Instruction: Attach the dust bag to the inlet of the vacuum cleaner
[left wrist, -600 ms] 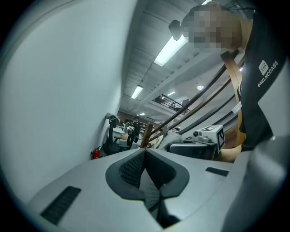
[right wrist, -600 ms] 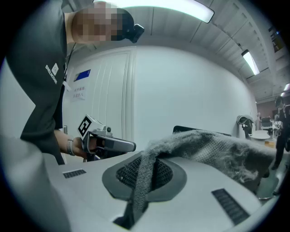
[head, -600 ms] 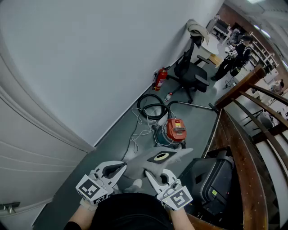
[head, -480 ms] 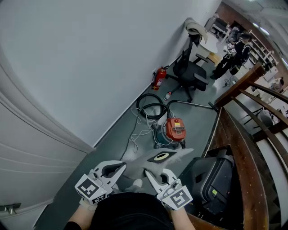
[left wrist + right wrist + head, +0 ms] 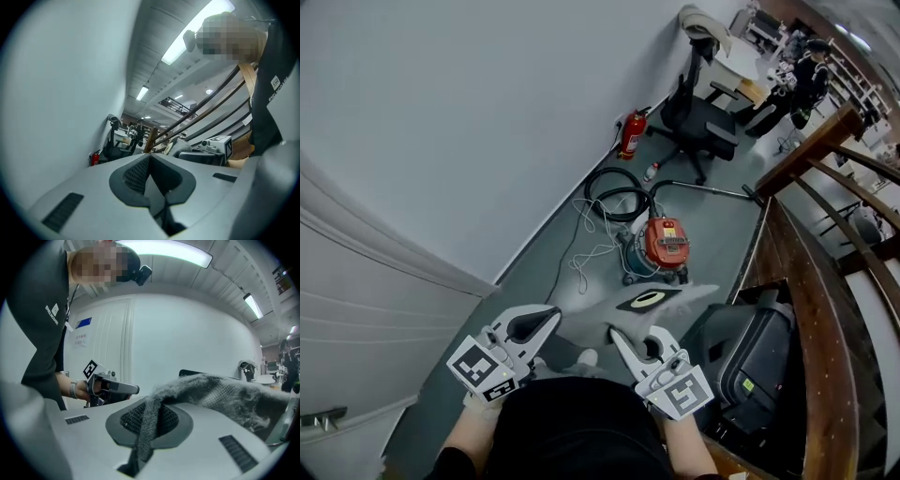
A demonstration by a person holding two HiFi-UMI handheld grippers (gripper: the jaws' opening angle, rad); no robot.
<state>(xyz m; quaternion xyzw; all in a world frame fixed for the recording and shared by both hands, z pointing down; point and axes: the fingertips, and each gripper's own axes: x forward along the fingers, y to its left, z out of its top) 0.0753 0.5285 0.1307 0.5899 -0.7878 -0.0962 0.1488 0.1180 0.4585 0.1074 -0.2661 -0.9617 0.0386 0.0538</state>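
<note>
Near your body, your left gripper (image 5: pixel 551 314) and right gripper (image 5: pixel 616 335) each clamp the grey dust bag (image 5: pixel 589 323). You are at the carrying step, I judge. Next, bring its ringed collar (image 5: pixel 645 299) to the far vacuum cleaner (image 5: pixel 662 246) inlet.

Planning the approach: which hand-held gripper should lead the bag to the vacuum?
Probably the right hand-held gripper: it grips the bag nearest its ring, roughly in line with the vacuum.

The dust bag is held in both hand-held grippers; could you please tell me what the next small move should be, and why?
Probably carry the dust bag forward and down toward the vacuum cleaner. Both the left hand-held gripper and the right hand-held gripper are shut on its fabric, yet it hangs well short of the vacuum on the floor.
</note>
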